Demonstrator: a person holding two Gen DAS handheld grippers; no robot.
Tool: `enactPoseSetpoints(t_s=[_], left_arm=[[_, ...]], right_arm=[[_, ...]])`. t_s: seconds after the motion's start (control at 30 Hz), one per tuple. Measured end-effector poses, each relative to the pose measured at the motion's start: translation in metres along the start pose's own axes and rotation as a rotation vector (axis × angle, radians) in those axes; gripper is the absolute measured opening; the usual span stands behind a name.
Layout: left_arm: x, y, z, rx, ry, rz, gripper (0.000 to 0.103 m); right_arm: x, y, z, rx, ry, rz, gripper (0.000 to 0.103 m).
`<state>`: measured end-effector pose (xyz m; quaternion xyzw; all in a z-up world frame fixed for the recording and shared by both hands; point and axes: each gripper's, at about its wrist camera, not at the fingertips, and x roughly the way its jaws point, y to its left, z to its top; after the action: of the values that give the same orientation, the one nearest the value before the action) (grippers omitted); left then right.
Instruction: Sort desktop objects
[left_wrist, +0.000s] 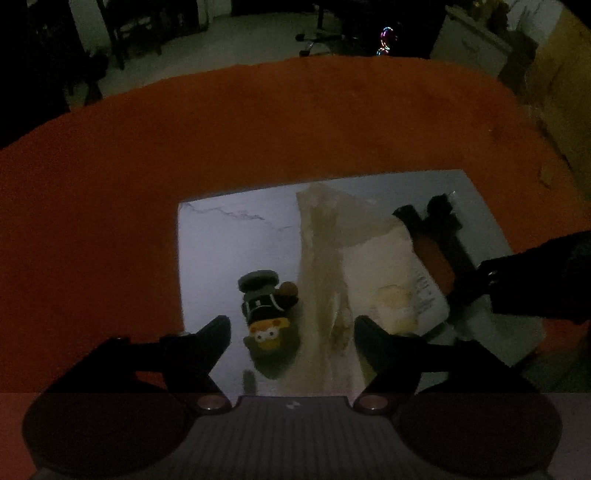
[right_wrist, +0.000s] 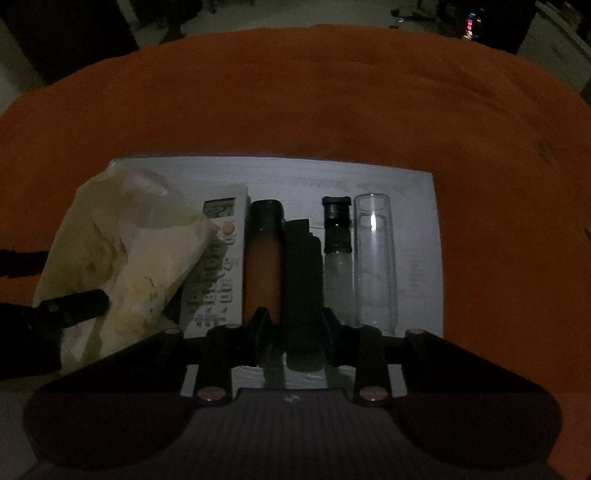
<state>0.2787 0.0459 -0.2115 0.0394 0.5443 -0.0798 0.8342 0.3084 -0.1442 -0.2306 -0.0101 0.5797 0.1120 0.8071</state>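
Observation:
A small toy figure (left_wrist: 267, 317) with an orange face and a dark cap lies on the pale mat (left_wrist: 229, 251). Beside it rises a crumpled cream paper wrapper (left_wrist: 325, 258). My left gripper (left_wrist: 293, 330) stands over both with toy and wrapper between its fingers. The left fingertip is clear of the toy; the right one meets the wrapper's edge. My right gripper (right_wrist: 295, 321) is shut on a black oblong object (right_wrist: 303, 266), which fills the gap between the fingers. An amber bottle (right_wrist: 264, 258) lies right beside it.
On the mat (right_wrist: 413, 192) also lie a white remote control (right_wrist: 218, 266), a small black-capped bottle (right_wrist: 337, 251) and a clear glass tube (right_wrist: 375, 258), in a row. The wrapper (right_wrist: 122, 251) overlaps the remote. Orange cloth (right_wrist: 295, 92) covers the table all round.

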Motion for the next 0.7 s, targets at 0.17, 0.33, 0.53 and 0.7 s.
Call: enactPoseSetpoints(t_s=[0.17, 0.33, 0.53, 0.7], left_arm=[[-0.002, 0.009, -0.006, -0.068, -0.005, -0.076, 0.016], [-0.021, 0.010, -0.013, -0.011, -0.076, -0.087, 0.011], [-0.032, 0.021, -0.013, -0.037, -0.094, -0.109, 0.011], [-0.028, 0.021, -0.014, -0.069, -0.092, -0.110, 0.069]], right_arm=[[-0.001, -0.011, -0.006, 0.076, 0.018, 0.026, 0.026], [-0.011, -0.004, -0.014, -0.022, 0.052, 0.007, 0.017], [-0.022, 0.003, -0.014, -0.055, 0.038, -0.020, 0.008], [-0.009, 0.007, -0.008, -0.051, 0.051, -0.058, 0.025]])
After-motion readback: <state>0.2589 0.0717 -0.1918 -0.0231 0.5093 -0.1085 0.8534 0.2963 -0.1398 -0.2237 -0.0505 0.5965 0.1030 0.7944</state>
